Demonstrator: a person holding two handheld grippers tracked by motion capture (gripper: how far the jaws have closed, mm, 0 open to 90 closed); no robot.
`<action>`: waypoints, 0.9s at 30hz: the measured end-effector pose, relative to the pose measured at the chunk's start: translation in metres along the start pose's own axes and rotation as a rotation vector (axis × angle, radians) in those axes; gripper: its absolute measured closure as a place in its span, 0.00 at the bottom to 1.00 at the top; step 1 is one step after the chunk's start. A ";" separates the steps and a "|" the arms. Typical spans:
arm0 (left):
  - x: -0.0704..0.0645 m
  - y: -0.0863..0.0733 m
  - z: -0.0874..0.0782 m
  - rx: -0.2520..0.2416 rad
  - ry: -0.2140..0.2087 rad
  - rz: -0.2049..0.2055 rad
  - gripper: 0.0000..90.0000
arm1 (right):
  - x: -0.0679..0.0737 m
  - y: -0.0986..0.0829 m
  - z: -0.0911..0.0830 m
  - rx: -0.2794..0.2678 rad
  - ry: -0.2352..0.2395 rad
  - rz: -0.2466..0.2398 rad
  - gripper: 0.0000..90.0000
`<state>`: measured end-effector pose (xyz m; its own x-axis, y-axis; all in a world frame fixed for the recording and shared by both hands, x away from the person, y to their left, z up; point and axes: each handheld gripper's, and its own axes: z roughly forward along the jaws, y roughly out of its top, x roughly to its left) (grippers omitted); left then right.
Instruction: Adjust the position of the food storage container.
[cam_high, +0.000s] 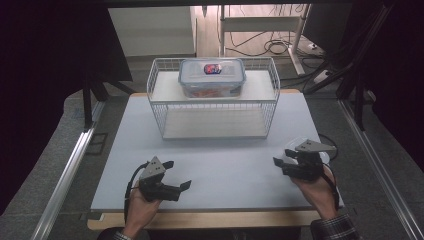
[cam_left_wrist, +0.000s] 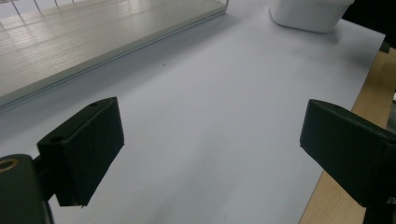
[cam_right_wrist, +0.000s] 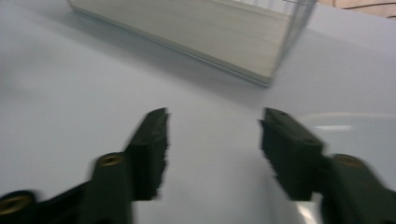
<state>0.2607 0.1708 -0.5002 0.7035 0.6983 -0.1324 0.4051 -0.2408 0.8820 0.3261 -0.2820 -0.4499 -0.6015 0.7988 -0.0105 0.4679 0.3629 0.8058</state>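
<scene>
At lower right of the frame, right tongs (cam_high: 286, 161) gape empty beside a seemingly clear bowl (cam_high: 295, 145); lower left, left tongs (cam_high: 176, 174) gape empty over the counter (cam_high: 225, 165).

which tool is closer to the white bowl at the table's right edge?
Right. The right tool hovers over the white bowl, its jaws open at the near rim. The left tool is far across the table, also open.

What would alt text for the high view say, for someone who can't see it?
A person's hands hold an open left claw and right claw over a white table, the right beside a white bowl. Behind stands a wire rack bearing a lidded plastic box.
</scene>
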 end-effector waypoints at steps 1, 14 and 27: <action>0.001 0.000 -0.001 -0.004 0.000 -0.003 0.07 | -0.014 -0.002 -0.004 0.003 -0.020 0.005 0.74; 0.003 -0.001 0.001 0.004 0.008 -0.008 0.08 | -0.077 -0.009 -0.023 -0.007 -0.188 0.086 0.99; 0.003 -0.003 0.005 0.035 0.017 0.001 0.08 | -0.115 -0.029 -0.022 0.049 -0.327 0.155 0.99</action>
<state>0.2646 0.1706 -0.5056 0.6939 0.7095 -0.1234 0.4249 -0.2650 0.8656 0.3672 -0.3949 -0.4589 -0.2863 0.9543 -0.0858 0.5727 0.2423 0.7832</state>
